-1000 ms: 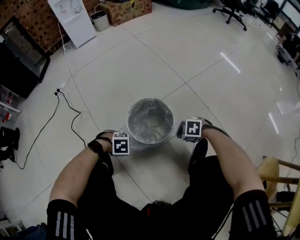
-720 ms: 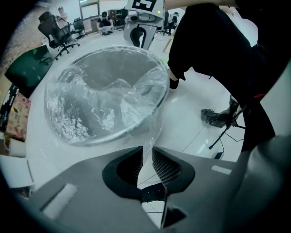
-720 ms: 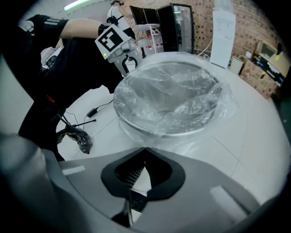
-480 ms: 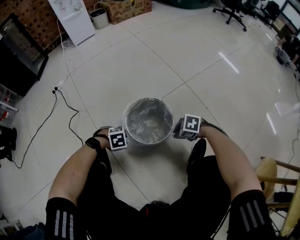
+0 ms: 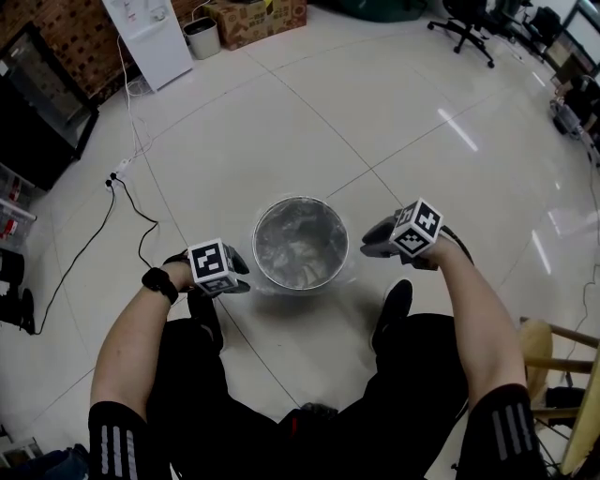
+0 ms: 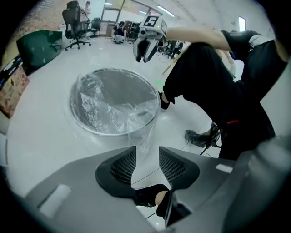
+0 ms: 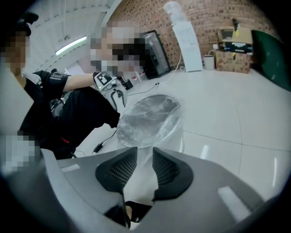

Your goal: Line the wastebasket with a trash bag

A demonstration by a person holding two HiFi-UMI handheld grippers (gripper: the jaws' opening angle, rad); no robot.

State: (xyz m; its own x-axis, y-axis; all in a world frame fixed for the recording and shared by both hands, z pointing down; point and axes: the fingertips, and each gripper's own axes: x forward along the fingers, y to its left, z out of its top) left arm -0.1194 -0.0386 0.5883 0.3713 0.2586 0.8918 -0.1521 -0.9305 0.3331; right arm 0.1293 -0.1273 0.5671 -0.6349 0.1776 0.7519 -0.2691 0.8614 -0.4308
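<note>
The round metal wastebasket (image 5: 300, 242) stands on the tiled floor between my knees, lined with a clear trash bag (image 5: 298, 246) whose film is folded over the rim and hangs down the outside. My left gripper (image 5: 240, 277) hovers just off the basket's left side and my right gripper (image 5: 373, 242) off its right side, both clear of the rim. In the left gripper view the left gripper (image 6: 147, 152) has just been opening, and the basket (image 6: 113, 102) lies beyond the gap. The right gripper (image 7: 144, 154) has also just been opening, with nothing pinched and the bag (image 7: 152, 120) ahead.
A power cord (image 5: 141, 225) snakes over the floor at the left. A white appliance (image 5: 145, 37), a small bin (image 5: 200, 39) and a cardboard box (image 5: 253, 19) stand at the back. A wooden chair (image 5: 553, 347) is at the right. My shoe (image 5: 397, 305) sits near the basket.
Both grippers have lifted and swung outward from the basket's rim. Their jaws have opened and let go of the bag's edge.
</note>
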